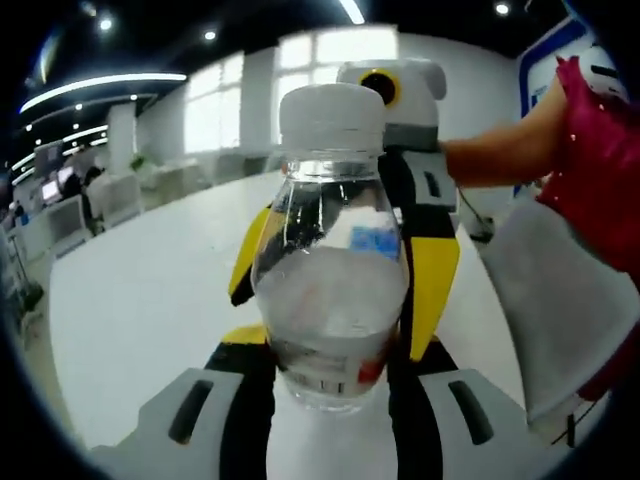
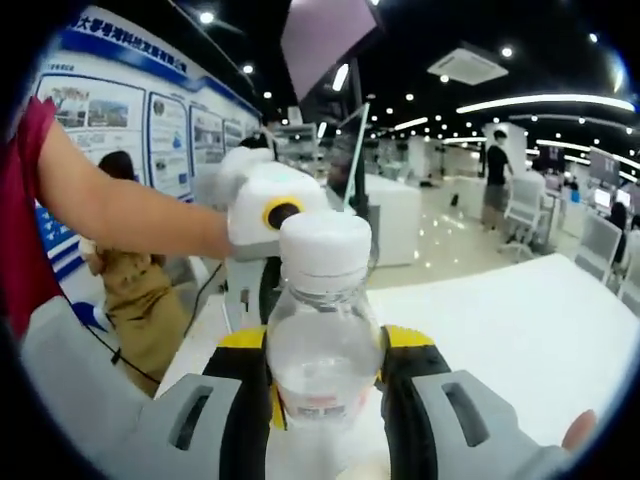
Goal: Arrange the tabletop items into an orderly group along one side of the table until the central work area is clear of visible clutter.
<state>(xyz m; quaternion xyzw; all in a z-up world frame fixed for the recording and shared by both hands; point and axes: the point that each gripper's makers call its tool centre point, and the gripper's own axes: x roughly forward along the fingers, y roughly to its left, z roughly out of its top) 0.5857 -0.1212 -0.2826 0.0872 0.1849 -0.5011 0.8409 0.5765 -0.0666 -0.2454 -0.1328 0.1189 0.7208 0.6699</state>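
Facing each other across one clear plastic bottle [image 1: 330, 270], the two grippers meet over the white table [image 1: 140, 290]. In the left gripper view, the left gripper [image 1: 330, 400] rises from the bottom edge with its two jaws standing on either side of the bottle's base; whether they press on it cannot be told. Behind the bottle, the right gripper [image 1: 400, 200] points toward the camera, its yellow-edged jaws reaching down past both sides of the bottle. A bare forearm [image 1: 500, 150] extends from the right edge to that gripper's body.

In the right gripper view, the right gripper [image 2: 325, 400] has its jaws close against both sides of the same bottle [image 2: 322, 350], apparently gripping it. A forearm [image 2: 130, 215] crosses from the left edge to the left gripper [image 2: 270, 205], which sits behind the white cap [image 2: 325, 250].

Count: one bottle, upright, with one white cap and one label band; two grippers.
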